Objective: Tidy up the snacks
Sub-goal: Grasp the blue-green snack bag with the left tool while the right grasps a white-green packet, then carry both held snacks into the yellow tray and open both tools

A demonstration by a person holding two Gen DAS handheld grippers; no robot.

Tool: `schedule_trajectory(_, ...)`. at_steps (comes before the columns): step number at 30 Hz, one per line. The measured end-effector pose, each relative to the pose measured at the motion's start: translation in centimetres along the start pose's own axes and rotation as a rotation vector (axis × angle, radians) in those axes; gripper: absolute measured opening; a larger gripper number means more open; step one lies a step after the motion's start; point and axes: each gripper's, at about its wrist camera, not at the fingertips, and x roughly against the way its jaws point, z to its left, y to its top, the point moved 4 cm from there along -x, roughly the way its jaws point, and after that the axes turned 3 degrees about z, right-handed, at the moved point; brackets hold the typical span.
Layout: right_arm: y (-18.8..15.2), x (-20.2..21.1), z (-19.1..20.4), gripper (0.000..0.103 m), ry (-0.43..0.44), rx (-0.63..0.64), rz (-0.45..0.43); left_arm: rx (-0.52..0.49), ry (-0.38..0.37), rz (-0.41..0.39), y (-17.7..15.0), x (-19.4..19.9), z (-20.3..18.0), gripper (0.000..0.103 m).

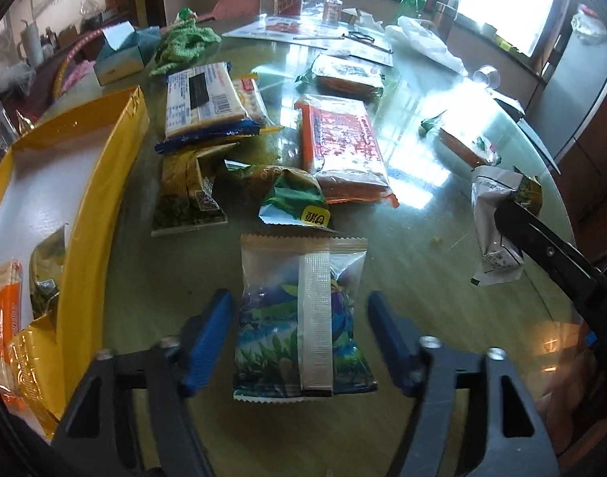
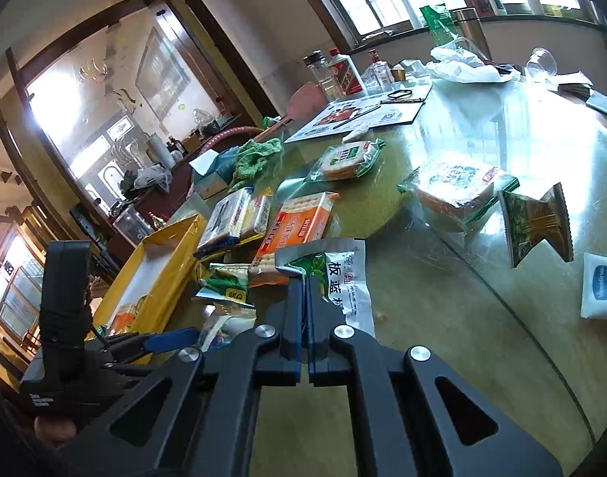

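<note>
At the far left edge of the tabletop (image 1: 422, 262) sits a yellow cardboard box (image 1: 100, 183) with a white floor, and an orange cracker pack (image 1: 3, 310) and an olive-green snack packet (image 1: 45, 274) lie inside it at its near end. Just right of the box, a blue-and-white cracker pack (image 1: 208, 99) lies far, and an olive-green packet (image 1: 184, 194) lies nearer. In the middle near area lies a clear snack bag printed with green leaves (image 1: 299, 318), seam side up, flat on the glass. The left gripper (image 1: 299, 342) stands over it with its blue fingers (image 1: 208, 338) spread, one on each side of the bag and neither touching it. Beyond the bag lies a crumpled green wrapper (image 1: 295, 198), and beyond that a long orange cracker pack (image 1: 343, 143). Farther off are two green-edged biscuit packs (image 1: 347, 75) (image 1: 462, 143). At the right, the right gripper (image 2: 306, 278) has its fingers pressed tight together on a white and green sachet with Chinese characters (image 2: 343, 278), pinching it at one edge and holding it above the tabletop. Right of it, another olive-green packet (image 2: 538, 226) and a white Vaseline sachet (image 2: 603, 292) rest on the glass
</note>
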Motion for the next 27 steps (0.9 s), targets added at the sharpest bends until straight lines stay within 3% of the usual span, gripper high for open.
schedule_trajectory(2, -0.1, 0.1, -0.1, 0.003, 0.002, -0.001, 0.001, -0.01, 0.02, -0.006, -0.2, 0.1, 0.0, 0.056)
schedule_trajectory(9, -0.1, 0.3, -0.2, 0.003, 0.024, -0.008, 0.0, 0.0, -0.019, -0.029, -1.0, 1.1, 0.3, 0.038)
schedule_trajectory(21, -0.7, -0.4, 1.7, 0.003, 0.029, 0.063, 0.019, 0.086, -0.128, -0.146, -3.0, 7.0, 2.6, 0.034)
schedule_trajectory(27, -0.8, -0.2, 4.1, 0.003, 0.011, 0.123, 0.044, 0.15, -0.143, -0.243, -3.1, 11.3, 6.1, 0.034)
